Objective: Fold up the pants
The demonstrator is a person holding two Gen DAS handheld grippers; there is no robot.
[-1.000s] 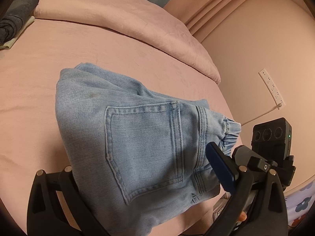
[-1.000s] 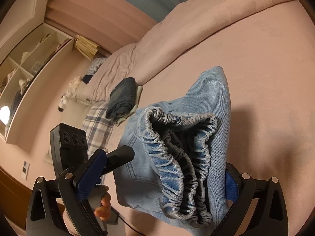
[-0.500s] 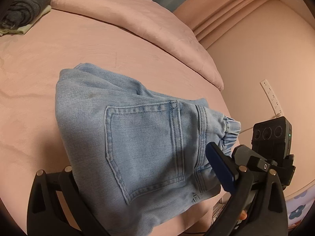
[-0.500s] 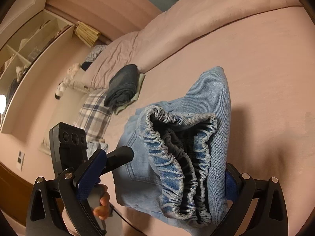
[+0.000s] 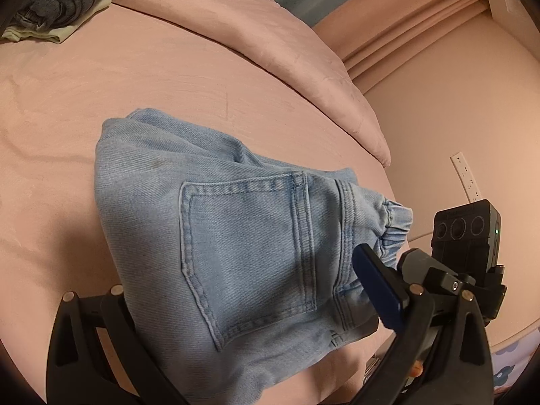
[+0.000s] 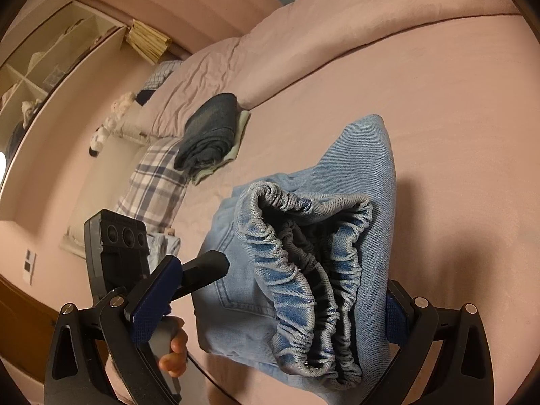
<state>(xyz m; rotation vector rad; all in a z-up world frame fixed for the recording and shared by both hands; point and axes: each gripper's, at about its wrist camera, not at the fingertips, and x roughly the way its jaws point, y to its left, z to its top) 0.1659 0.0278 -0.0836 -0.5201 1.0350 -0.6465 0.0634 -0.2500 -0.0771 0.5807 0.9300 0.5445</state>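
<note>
I have the pants (image 5: 236,253) sitting as a compact folded bundle on the pink bed sheet (image 5: 101,94), near the bed's front edge, back pocket (image 5: 249,246) facing up and the elastic waistband (image 6: 303,270) gaping toward my right camera. Over the last second the bundle keeps the same place between the fingers in both views, while the background slides: the dark folded clothes (image 5: 57,3) by the pillow come further into the left view, and the shelves and plaid fabric (image 6: 155,182) drift in the right one. I read that as both tools moving together with the jeans, carrying or nudging them across the sheet, not as another fold being made.

My left gripper (image 5: 243,334) has its fingers spread wide on either side of the bundle; the blue pad (image 5: 378,290) sits against the waistband side, the other finger is hidden under denim, so I take it as clamping the pants across their width, though I can't be sure it is pressing. My right gripper (image 6: 270,307) is parted, its right pad against the fold's outer face and its left pad well clear of the cloth, so it is bracing and not pinching.

For the task, I judge the folding itself essentially finished; what remains is setting the bundle down squarely, perhaps toward the dark pile, and letting go without the waistband springing the layers apart
</note>
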